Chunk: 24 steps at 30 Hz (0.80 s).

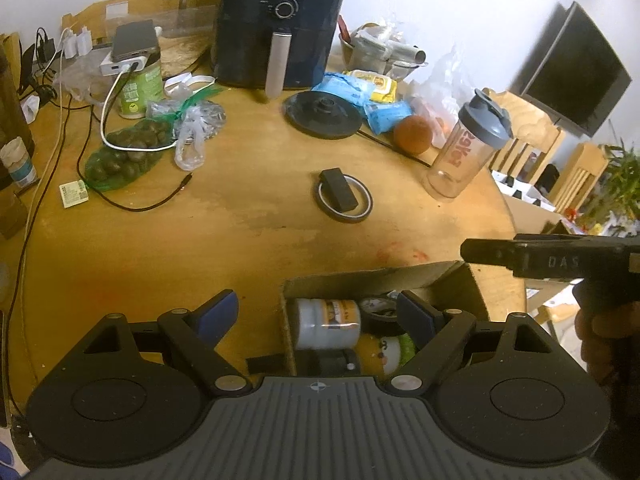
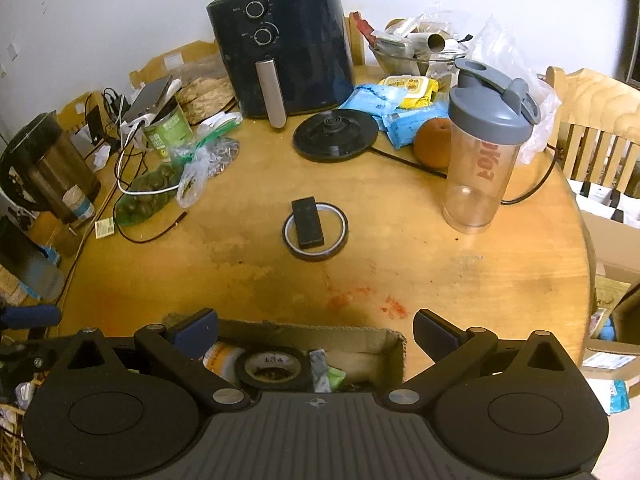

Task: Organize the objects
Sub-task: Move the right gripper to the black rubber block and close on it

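We have both tongs released: left tongs [image 1: 320,316] and right tongs [image 2: 316,334] at frame bottom over the cardboard box [image 2: 360,340]; tape ring [image 2: 315,232] mid-table [image 2: 460,280].

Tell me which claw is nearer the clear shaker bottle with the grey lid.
Right, probably. The right claw hangs over the cardboard box, the shaker bottle ahead-right. The left claw sits further left, bottle farther off.
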### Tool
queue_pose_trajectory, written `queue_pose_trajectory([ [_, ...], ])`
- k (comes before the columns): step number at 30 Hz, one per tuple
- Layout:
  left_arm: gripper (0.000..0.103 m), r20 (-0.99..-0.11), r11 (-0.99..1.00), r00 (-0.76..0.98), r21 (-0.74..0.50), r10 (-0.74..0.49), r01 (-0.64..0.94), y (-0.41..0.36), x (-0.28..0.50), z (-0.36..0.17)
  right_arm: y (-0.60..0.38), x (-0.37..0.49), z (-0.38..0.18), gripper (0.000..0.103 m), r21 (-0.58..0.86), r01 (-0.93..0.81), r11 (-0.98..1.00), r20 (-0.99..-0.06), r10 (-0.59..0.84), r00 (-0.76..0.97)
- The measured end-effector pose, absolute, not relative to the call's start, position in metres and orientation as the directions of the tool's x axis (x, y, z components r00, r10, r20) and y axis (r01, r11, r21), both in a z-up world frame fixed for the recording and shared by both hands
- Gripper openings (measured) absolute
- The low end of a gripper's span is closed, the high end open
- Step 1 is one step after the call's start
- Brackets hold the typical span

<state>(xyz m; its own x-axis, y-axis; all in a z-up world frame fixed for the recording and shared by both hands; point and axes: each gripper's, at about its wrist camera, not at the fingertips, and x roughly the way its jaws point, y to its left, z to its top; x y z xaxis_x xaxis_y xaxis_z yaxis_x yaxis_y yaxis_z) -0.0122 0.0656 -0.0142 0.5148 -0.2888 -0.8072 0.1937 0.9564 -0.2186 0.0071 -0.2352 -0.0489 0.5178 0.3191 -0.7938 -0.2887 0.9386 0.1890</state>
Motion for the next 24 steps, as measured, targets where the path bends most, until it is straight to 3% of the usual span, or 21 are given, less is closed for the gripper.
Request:
queue_pose_trajectory([
  [13, 0.087, -0.774, 0.938, 0.53, -0.285, -0.347, 0.199, 0.087, -0.003, -0.016, -0.205, 0.023, -0.049, 0.101, 0.158, -0.392, 0.906, -0.783, 0.357, 0.509],
  [19, 0.086, -0.778, 0.946, 0.539, -0.274, -0.324, 0.173, 0.09, 0.007, -0.013, -0.2, 0.054, -0.061, 0.093, 0.156, -0.445, 0.882, -0.786, 0.384, 0.485],
  [24, 0.086, -0.783, 0.96, 0.558, -0.26, -0.274, 0.107, 0.095, 0.014, -0.009, -0.194, 0.084, -0.081, 0.08, 0.174, -0.482, 0.859, -0.791, 0.414, 0.451],
])
